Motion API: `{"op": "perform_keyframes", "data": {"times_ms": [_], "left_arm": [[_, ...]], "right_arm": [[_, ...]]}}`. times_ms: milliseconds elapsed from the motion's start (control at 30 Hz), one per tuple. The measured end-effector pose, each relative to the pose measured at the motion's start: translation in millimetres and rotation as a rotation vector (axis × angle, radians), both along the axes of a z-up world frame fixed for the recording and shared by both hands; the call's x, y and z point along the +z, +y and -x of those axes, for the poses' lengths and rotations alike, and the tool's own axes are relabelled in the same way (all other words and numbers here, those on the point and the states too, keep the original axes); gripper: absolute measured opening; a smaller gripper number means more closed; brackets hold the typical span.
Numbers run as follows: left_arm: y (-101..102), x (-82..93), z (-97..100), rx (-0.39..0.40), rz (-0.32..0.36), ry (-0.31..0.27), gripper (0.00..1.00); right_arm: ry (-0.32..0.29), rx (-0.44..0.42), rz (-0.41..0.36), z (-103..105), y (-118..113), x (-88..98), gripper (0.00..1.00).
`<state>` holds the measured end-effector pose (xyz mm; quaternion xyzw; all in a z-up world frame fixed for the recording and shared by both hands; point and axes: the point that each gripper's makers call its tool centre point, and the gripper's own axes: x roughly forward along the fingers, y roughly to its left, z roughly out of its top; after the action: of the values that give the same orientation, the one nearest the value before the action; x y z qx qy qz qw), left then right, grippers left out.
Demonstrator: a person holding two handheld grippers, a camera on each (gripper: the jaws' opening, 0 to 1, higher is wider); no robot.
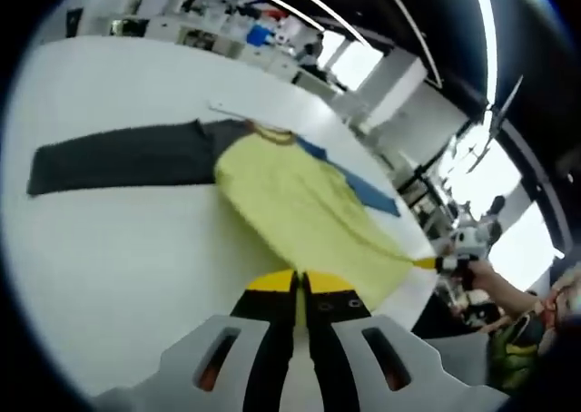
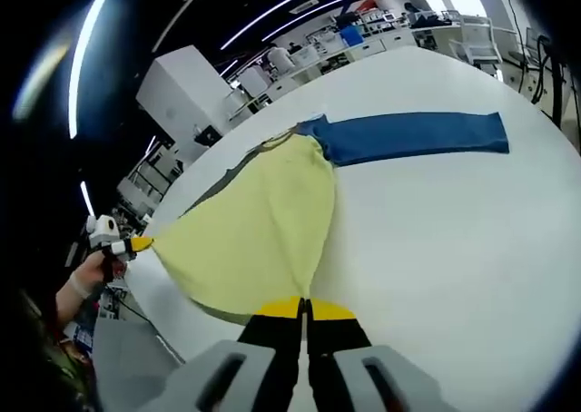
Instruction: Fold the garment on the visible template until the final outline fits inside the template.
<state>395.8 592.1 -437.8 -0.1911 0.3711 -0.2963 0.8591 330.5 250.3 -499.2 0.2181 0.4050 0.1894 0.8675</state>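
In the left gripper view, going left to right, a dark grey sleeve lies flat across the white table, joined at the collar to the yellow body of the garment, with a blue sleeve running off beyond it. The left gripper has its jaws pressed together on the yellow hem at one corner. The right gripper, at the table's far edge, pinches the opposite hem corner, so the cloth is stretched taut between them, probably to lift the hem evenly for a fold toward the collar. In the right gripper view, the left gripper grips its corner, and the right gripper is clamped on the hem. No template outline can be made out.
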Motion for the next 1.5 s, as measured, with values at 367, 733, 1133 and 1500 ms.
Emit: {"op": "perform_keyframes", "data": {"times_ms": [367, 733, 1133, 1500], "left_arm": [[4.9, -68.1, -4.5, 0.001, -0.092, 0.031, 0.01], [10.2, -74.9, 0.7, -0.099, -0.091, -0.022, 0.26], [18.7, -79.7, 13.5, -0.318, -0.218, -0.219, 0.27], [0.7, -78.6, 23.4, -0.436, -0.254, -0.261, 0.19]], "right_arm": [[0.042, -0.008, 0.008, 4.4, -2.6, -17.5, 0.0], [0.053, -0.008, 0.011, 5.4, -4.1, -21.6, 0.0], [0.055, -0.01, 0.011, 5.5, -4.5, -20.0, 0.0], [0.052, -0.026, 0.019, 9.3, -10.6, -17.9, 0.0]]}}
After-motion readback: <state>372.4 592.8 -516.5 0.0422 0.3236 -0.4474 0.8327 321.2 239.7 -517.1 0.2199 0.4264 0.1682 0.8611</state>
